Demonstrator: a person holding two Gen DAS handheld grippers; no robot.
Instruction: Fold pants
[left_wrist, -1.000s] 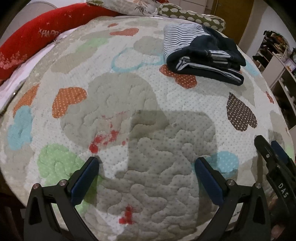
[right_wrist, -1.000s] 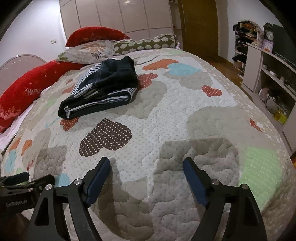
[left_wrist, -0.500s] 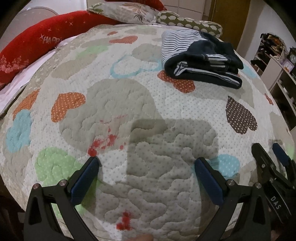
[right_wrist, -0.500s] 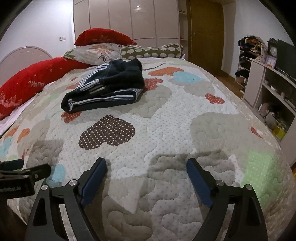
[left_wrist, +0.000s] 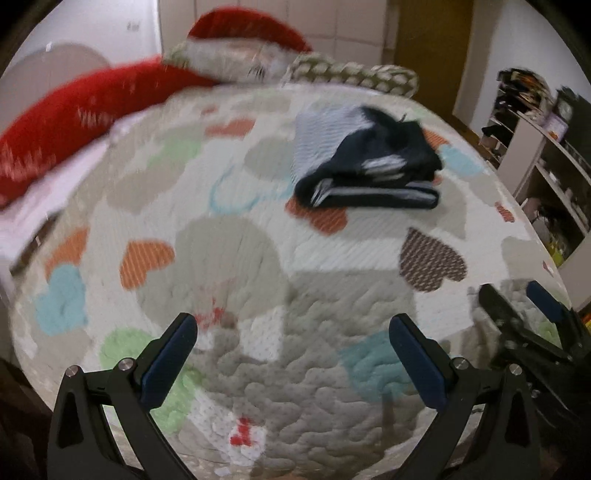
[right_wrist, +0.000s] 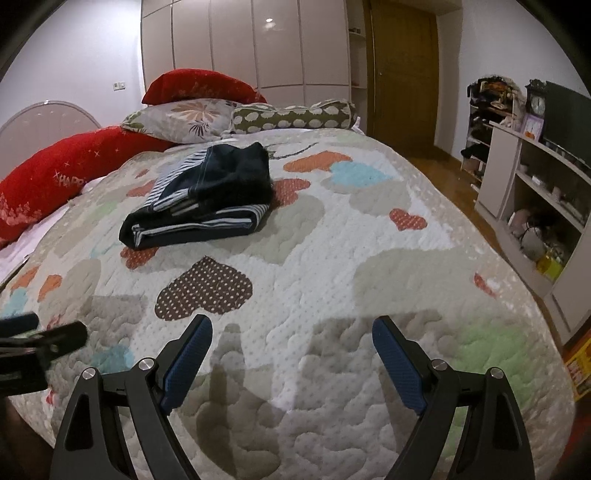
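Pants (right_wrist: 207, 199): one folded bundle mid-bed (right_wrist: 369, 240), toward pillows; wide bare quilt before two grippers, left (left_wrist: 291, 350), right (right_wrist: 291, 350), both spread wide, empty

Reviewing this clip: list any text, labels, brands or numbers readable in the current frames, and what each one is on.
"HAPP": white letters on the long red pillow, cut off where the quilt hides the rest.
Clock on the shelf unit: dial numerals too small to read.
Yellow and red box at the right edge: printing too small to read.
Left wrist view: motion-blurred, nothing legible, including on the right hand-held gripper.
Folded pants: no visible label.
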